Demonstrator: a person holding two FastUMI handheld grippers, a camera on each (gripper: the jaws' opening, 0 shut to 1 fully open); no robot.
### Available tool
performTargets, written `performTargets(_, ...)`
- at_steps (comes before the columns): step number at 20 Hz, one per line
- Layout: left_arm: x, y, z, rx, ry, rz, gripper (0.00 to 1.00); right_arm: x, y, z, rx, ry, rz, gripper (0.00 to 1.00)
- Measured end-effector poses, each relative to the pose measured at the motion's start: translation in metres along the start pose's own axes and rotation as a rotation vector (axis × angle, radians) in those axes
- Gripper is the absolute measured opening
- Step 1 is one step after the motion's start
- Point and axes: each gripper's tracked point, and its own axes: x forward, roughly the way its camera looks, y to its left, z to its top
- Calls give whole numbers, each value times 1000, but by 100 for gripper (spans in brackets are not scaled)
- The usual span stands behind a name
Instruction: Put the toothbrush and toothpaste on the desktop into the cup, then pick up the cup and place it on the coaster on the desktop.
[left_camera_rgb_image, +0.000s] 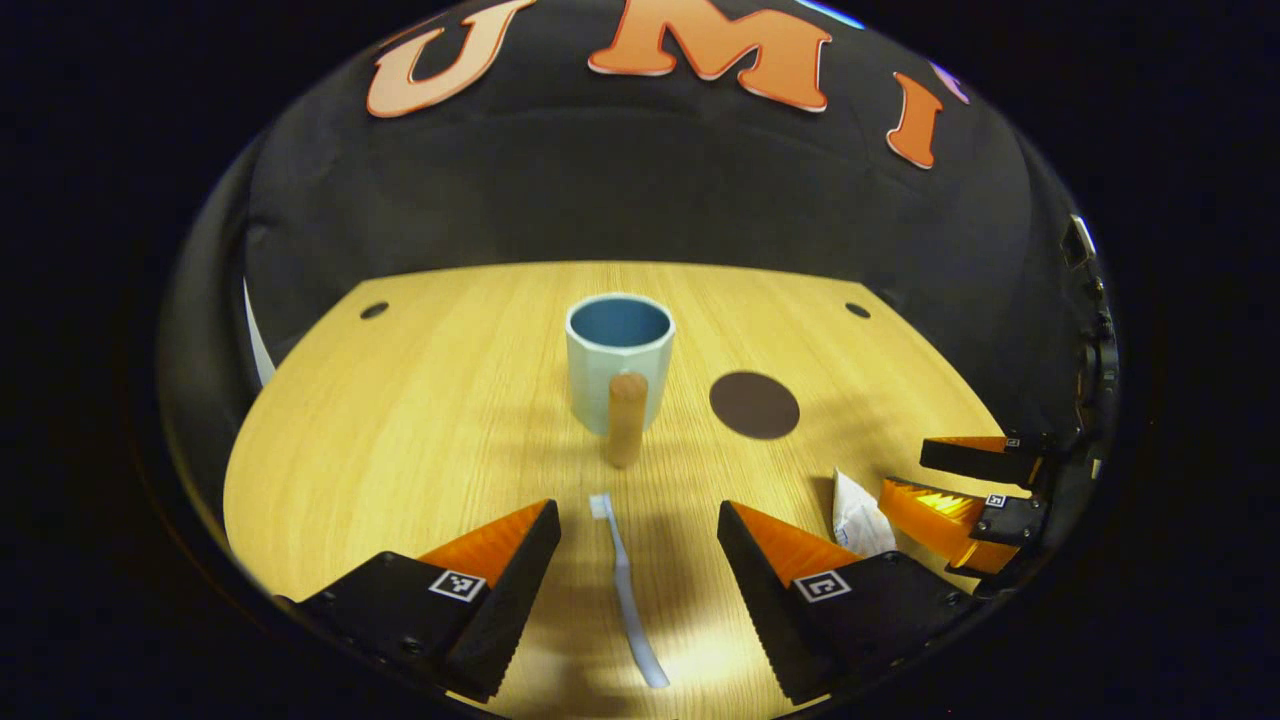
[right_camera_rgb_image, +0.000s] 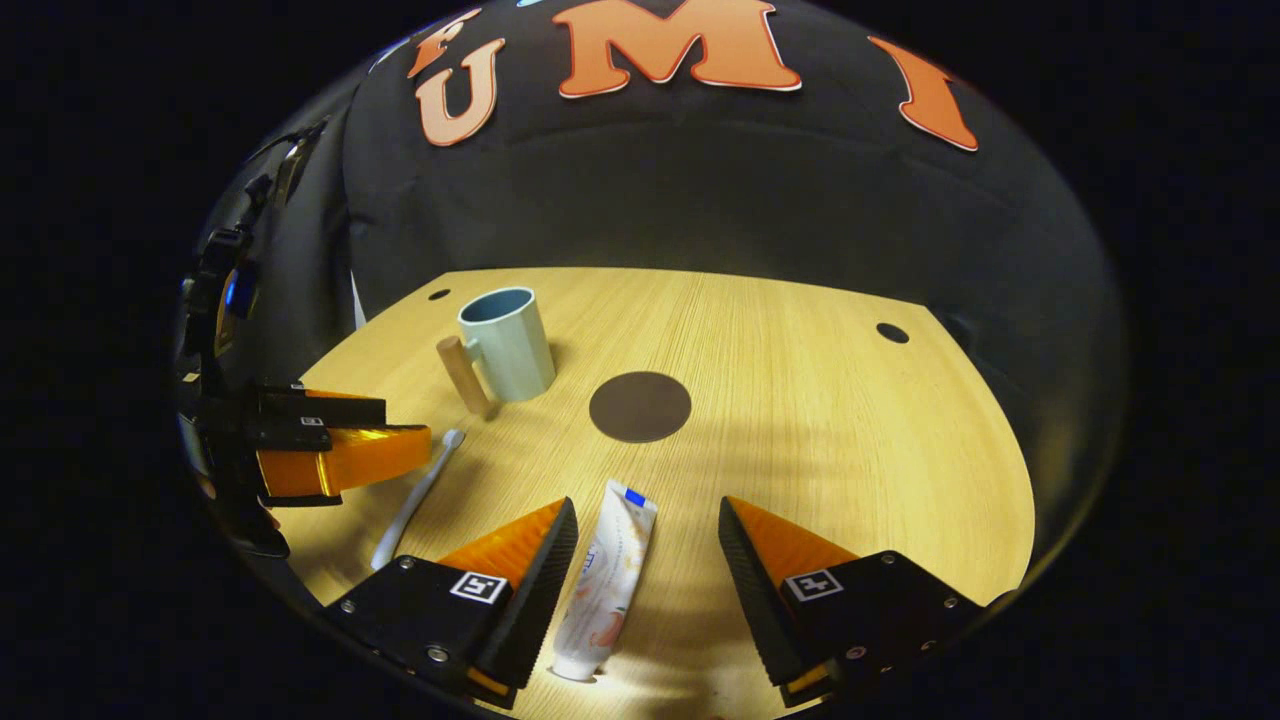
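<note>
In the left gripper view my left gripper (left_camera_rgb_image: 638, 535) is open over the white toothbrush (left_camera_rgb_image: 628, 595), which lies on the wooden desktop between its fingers, bristles toward the cup. The pale blue cup (left_camera_rgb_image: 618, 360) with a wooden handle stands upright ahead, and the round brown coaster (left_camera_rgb_image: 754, 404) lies to its right. In the right gripper view my right gripper (right_camera_rgb_image: 648, 530) is open over the white toothpaste tube (right_camera_rgb_image: 608, 575), lying flat between its fingers. The cup (right_camera_rgb_image: 507, 343), coaster (right_camera_rgb_image: 640, 406), toothbrush (right_camera_rgb_image: 415, 500) and left gripper (right_camera_rgb_image: 395, 440) lie farther off.
The wooden desktop (left_camera_rgb_image: 420, 420) has small dark holes near its far corners (left_camera_rgb_image: 374, 310). The black booth wall rises right behind it. The right gripper (left_camera_rgb_image: 925, 480) is at the right edge of the left gripper view, beside the toothpaste tube (left_camera_rgb_image: 858, 515).
</note>
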Motion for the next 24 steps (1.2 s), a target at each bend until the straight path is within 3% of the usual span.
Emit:
performTargets(2, 2, 3, -4, -19, 67, 13, 94, 7, 4, -10, -14, 39, 3, 80)
performTargets(3, 5, 4, -1, -31, 92, 19, 94, 9, 6, -14, -15, 57, 5, 84)
performTargets(8, 9, 12, -1, -91, 225, 39, 87, 15, 19, -37, -33, 133, 13, 80)
performTargets(11, 8, 12, -3, -109, 250, 53, 87, 19, 26, -46, -15, 164, 25, 67)
performTargets(13, 7, 13, -1, -114, 260, 70, 87, 19, 23, -46, -21, 162, 10, 65)
performTargets(17, 8, 20, -4, -132, 252, 102, 78, 19, 30, -46, 10, 159, 35, 34)
performTargets(18, 9, 23, -5, -136, 251, 112, 77, 25, 35, -45, 14, 153, 51, 18)
performTargets(20, 7, 30, -6, -156, 255, 138, 67, 25, 38, -44, 24, 136, 64, 16)
performTargets(23, 3, 38, -8, -161, 268, 158, 24, 24, 40, -44, 40, 133, 80, 13)
performTargets(24, 4, 38, -5, -161, 259, 157, 19, 24, 40, -45, 40, 137, 81, 12)
